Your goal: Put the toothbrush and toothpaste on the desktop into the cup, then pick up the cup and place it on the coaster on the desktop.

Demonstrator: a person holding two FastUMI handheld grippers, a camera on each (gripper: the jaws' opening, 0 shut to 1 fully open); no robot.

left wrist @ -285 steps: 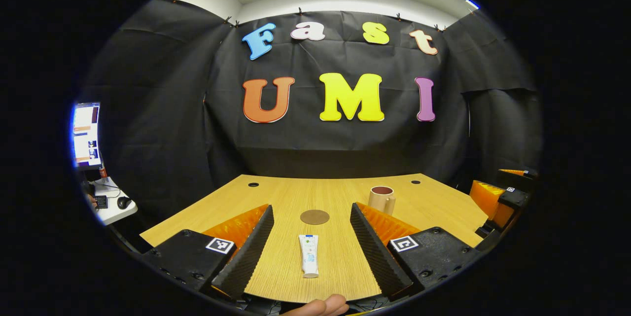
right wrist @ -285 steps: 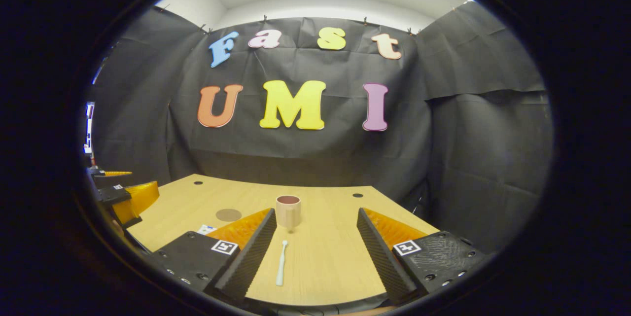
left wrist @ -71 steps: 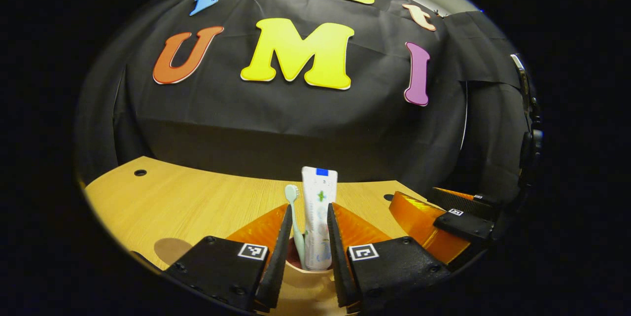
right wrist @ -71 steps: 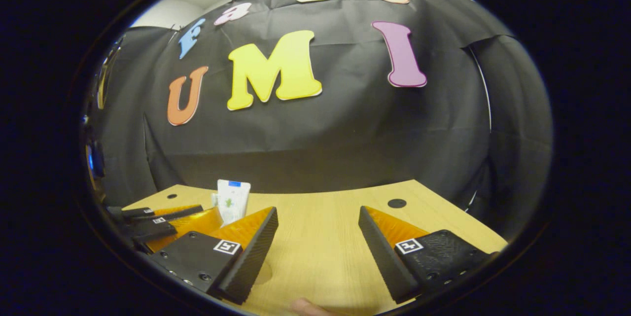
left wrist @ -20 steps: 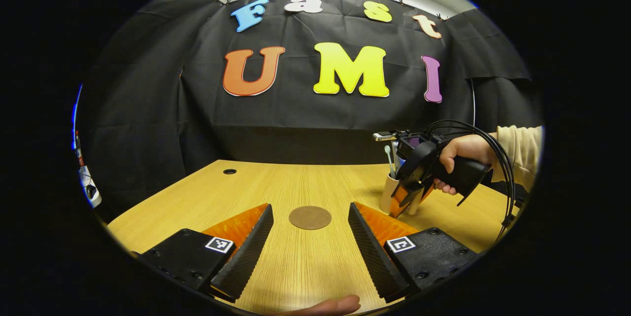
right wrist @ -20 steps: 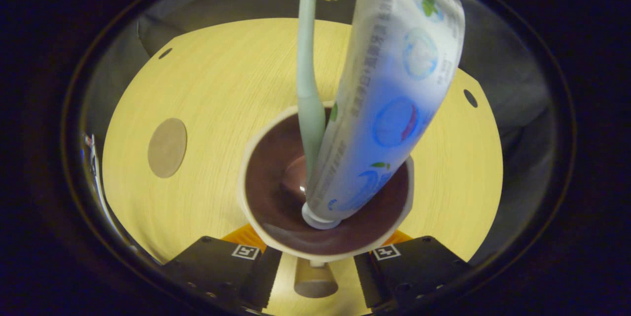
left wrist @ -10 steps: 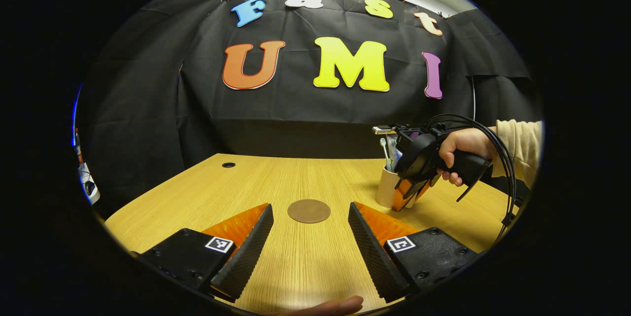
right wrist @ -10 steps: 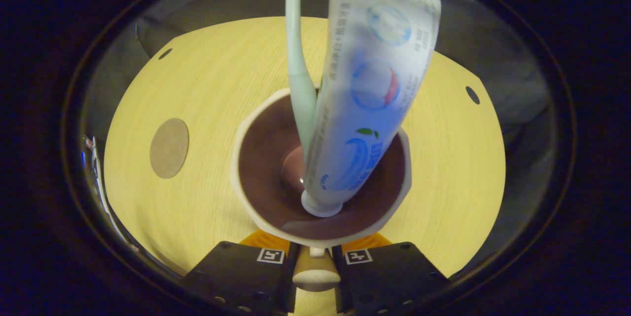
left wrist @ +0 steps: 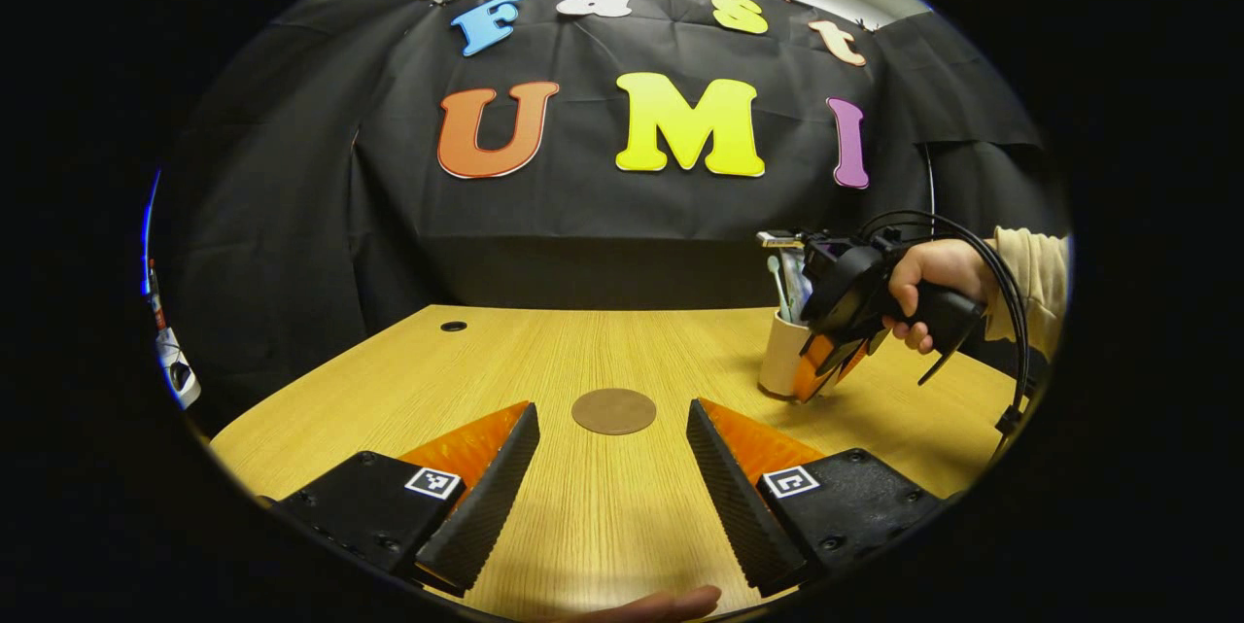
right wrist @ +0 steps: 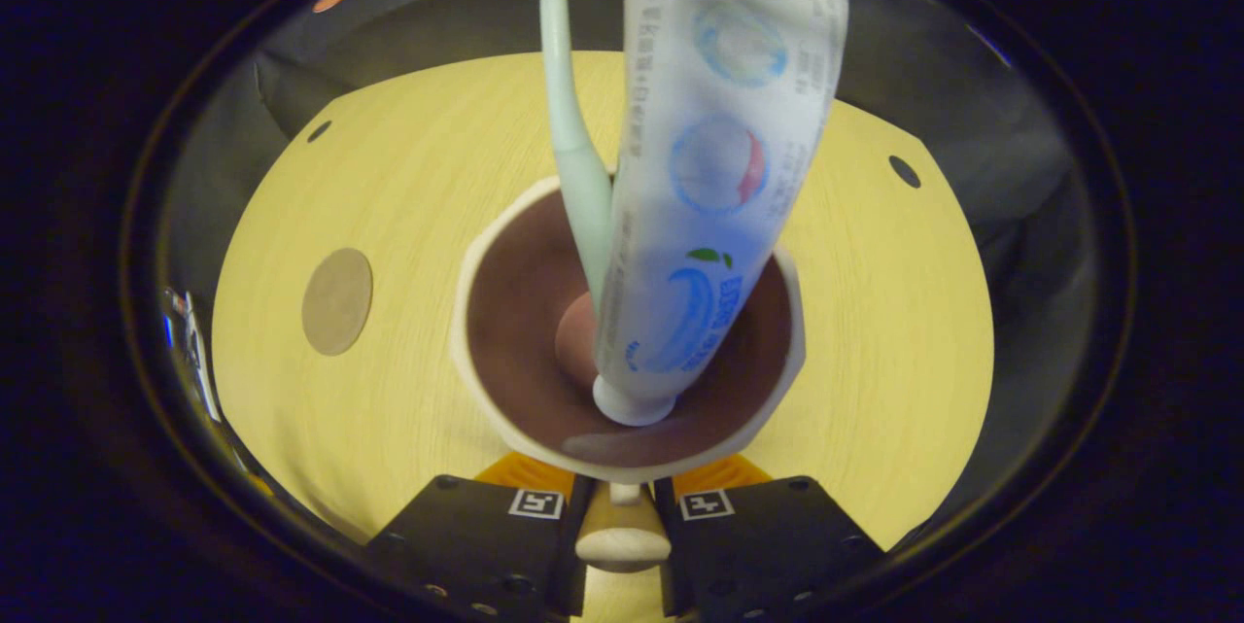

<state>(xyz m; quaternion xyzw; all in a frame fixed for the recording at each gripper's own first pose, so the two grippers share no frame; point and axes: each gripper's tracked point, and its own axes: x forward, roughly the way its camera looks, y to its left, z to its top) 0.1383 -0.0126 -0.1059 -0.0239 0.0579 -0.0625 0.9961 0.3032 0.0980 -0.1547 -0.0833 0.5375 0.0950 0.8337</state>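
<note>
Meanwhile the right gripper (right wrist: pixel 622 531) clenches the cup's (right wrist: pixel 486 370) handle (right wrist: pixel 620 545) toward the desktop's (left wrist: pixel 437 390) right edge, toothbrush (right wrist: pixel 573 137) and toothpaste (right wrist: pixel 709 166) inside. Well left lies the coaster (left wrist: pixel 613 410), bare wood between. Left gripper (left wrist: pixel 612 477) hovers released.

The left gripper (left wrist: pixel 612 492) has 2 long wedge-shaped fingers (left wrist: pixel 484 503) with black ribbed inner faces and orange ridged outer sides. Each finger rises from a black textured block dotted with small screws, and each block carries 1 square black-and-white marker on top.

Seen from the left gripper view, the right gripper (left wrist: pixel 826 380) is a black housing with a black pistol-style handle and orange finger sides below. Thin black cables loop up and over behind it and hang down to a small connector. The hand (left wrist: pixel 931 285) gripping that handle comes out of a cream, knitted-looking sleeve (left wrist: pixel 1037 275).

In the right gripper view, the same black blocks with screws and square markers appear, with orange showing just above them.
</note>
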